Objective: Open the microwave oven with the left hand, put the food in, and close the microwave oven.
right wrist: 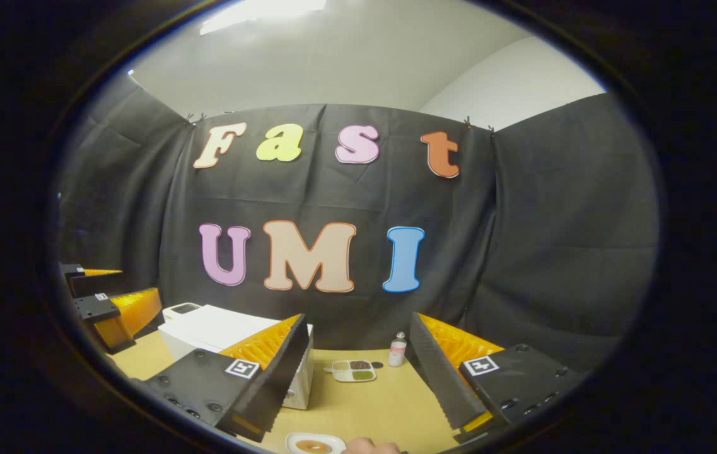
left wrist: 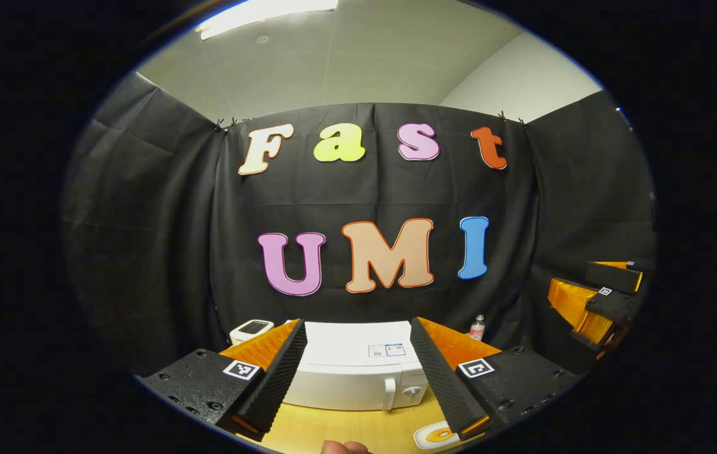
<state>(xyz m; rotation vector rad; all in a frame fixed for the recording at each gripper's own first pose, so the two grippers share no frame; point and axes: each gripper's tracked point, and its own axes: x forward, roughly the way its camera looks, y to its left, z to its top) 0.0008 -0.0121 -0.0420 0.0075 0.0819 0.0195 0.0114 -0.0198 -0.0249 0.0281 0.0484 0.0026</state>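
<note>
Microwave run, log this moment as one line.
microwave: door shut | left gripper: open, facing microwave | right gripper: open, empty | food plate: on table, near edge

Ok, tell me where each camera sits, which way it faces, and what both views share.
Left gripper view: rides the left gripper, facing the closed microwave; right gripper at its right edge.
Right gripper view: rides the right gripper, facing the table and sectioned tray; left gripper at its left edge.
Shared: microwave, small bottle, plate of food.

Both views face booth wall from afar; share microwave (left wrist: 349,372), table (right wrist: 383,403).
</note>
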